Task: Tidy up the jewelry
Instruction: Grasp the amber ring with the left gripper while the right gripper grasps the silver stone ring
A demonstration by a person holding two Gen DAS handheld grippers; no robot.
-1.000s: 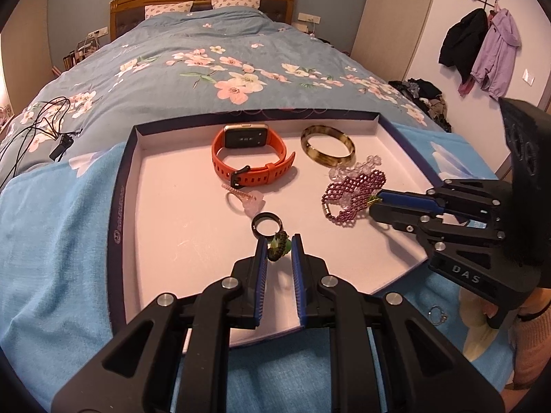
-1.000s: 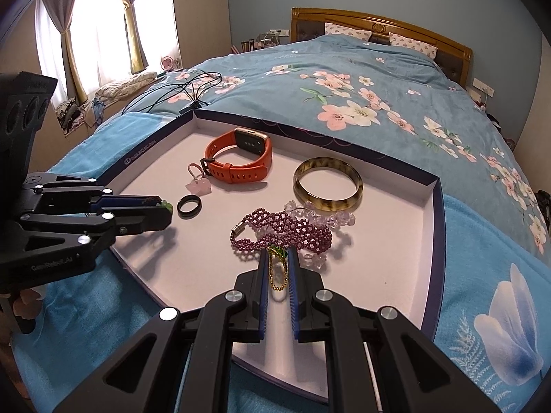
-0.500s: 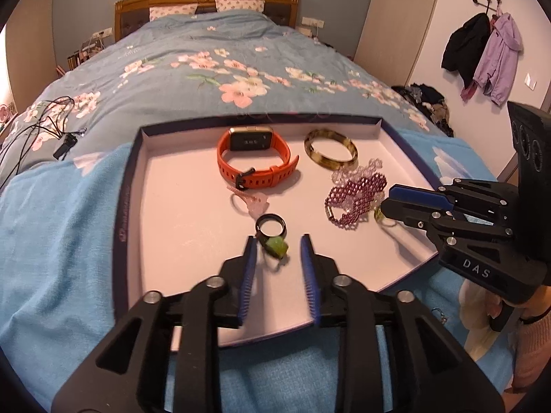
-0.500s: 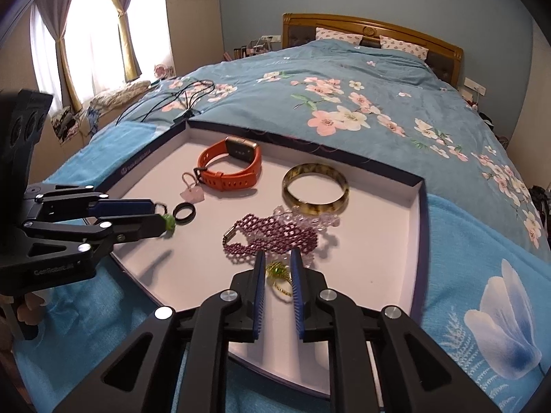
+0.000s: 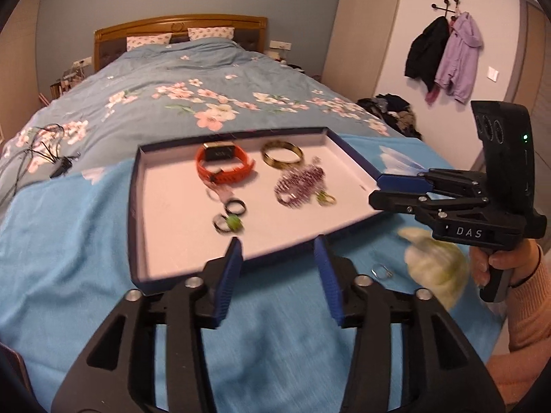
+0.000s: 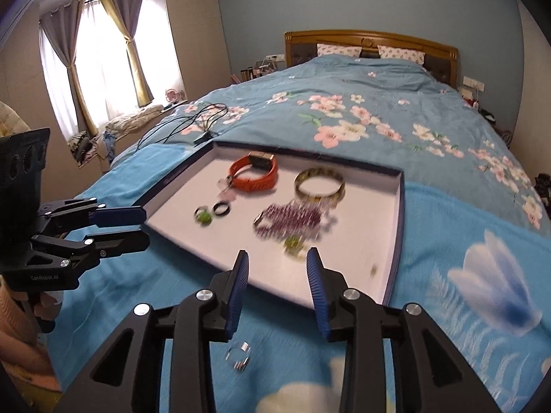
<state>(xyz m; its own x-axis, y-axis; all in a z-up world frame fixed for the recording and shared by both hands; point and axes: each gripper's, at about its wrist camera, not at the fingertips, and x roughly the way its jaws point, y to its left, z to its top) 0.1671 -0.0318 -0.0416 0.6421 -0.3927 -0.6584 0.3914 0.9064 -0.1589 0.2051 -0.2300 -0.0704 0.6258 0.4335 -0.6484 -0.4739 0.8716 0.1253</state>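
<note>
A navy-rimmed tray (image 5: 132, 206) with a white floor lies on the bed. In it lie an orange watch (image 5: 224, 167), a mottled bangle (image 5: 281, 155), a purple bead bracelet (image 5: 299, 186), a black ring (image 5: 236, 206), a green-stone ring (image 5: 229, 223) and a gold ring (image 5: 325, 199). My left gripper (image 5: 277, 241) hovers over the tray's near rim, its jaws opening with nothing between them. My right gripper (image 6: 278, 254) is also opening and empty, just short of the gold ring (image 6: 294, 244). A silver ring (image 6: 239, 352) lies on the blue cloth under it.
Black cables (image 5: 38, 148) trail over the flowered quilt at the left. Coats (image 5: 444, 55) hang on wall hooks at the right. A hand in a peach sleeve (image 5: 516, 275) holds the right gripper's handle. A window with curtains (image 6: 100, 58) is to the left of the bed.
Both grippers have opened and let go: the left of the green-stone ring, the right of the gold ring. Both have drawn back and up from the tray; the rings lie in it.
</note>
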